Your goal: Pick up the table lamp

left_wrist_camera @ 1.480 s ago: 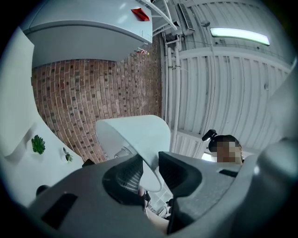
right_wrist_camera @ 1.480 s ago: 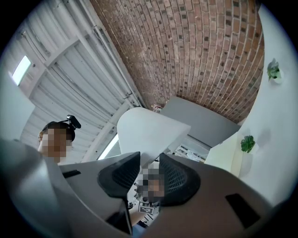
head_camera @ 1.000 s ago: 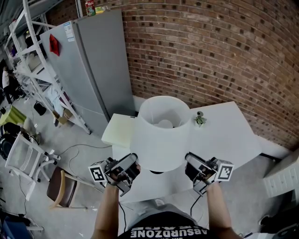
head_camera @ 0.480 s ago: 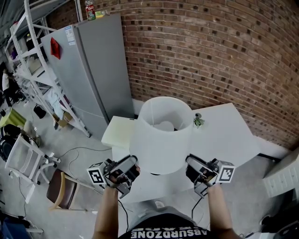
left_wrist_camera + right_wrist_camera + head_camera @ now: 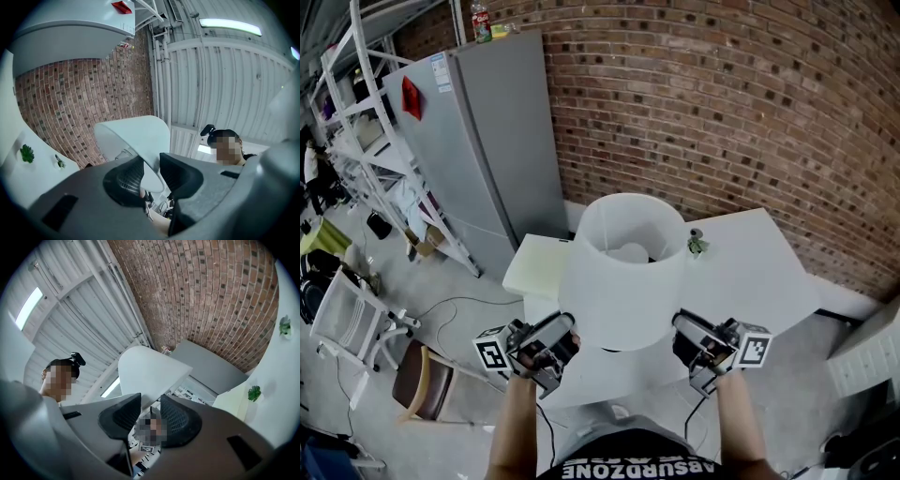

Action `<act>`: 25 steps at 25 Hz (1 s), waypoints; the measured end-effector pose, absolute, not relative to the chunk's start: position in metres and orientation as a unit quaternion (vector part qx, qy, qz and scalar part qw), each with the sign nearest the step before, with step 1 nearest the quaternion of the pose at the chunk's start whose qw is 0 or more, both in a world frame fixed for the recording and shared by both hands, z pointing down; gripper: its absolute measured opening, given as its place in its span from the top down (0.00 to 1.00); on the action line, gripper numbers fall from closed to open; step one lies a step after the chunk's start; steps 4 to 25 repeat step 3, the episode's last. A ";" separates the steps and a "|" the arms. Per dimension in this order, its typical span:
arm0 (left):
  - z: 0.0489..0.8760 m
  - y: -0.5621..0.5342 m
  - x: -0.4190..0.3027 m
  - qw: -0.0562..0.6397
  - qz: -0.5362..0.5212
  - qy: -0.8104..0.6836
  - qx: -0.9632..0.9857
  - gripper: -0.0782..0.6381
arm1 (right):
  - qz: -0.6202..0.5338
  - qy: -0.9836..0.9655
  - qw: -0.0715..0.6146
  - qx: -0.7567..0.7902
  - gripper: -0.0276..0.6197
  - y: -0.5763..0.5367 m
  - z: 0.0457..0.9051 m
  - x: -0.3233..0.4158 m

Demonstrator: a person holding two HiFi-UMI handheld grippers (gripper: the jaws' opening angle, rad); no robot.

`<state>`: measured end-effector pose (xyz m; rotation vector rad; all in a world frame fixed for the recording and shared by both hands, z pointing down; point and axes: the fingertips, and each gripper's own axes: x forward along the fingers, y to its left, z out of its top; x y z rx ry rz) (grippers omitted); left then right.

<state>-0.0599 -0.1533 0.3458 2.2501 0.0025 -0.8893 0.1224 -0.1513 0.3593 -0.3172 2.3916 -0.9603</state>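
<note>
The table lamp's white drum shade (image 5: 623,272) fills the middle of the head view, above the white table (image 5: 759,272). A dark bit of its base (image 5: 609,349) shows under the rim. My left gripper (image 5: 566,330) is shut on the shade's lower left rim, my right gripper (image 5: 679,324) on the lower right rim. In the left gripper view the shade's edge (image 5: 136,136) runs down between the pads of that gripper (image 5: 151,161). The right gripper view shows the shade (image 5: 150,371) pinched the same way by the right gripper (image 5: 150,401).
A small green plant (image 5: 697,246) stands on the table just right of the shade. A cream block (image 5: 534,262) adjoins the table's left. A grey fridge (image 5: 487,141) and brick wall (image 5: 722,103) stand behind; white racks (image 5: 366,141) and chairs (image 5: 422,380) stand left.
Both grippers and the shade have risen very slightly against the table. The two grips on the rim are unchanged.
</note>
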 end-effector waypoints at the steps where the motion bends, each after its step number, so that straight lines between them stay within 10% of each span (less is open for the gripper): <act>1: 0.346 -0.153 -0.060 0.354 -0.344 0.001 0.870 0.74 | -0.357 0.887 0.269 -0.118 0.76 -0.152 0.359 0.122; 25: 0.345 -0.154 -0.059 0.354 -0.344 0.001 0.870 0.74 | -0.357 0.886 0.269 -0.122 0.76 -0.152 0.358 0.123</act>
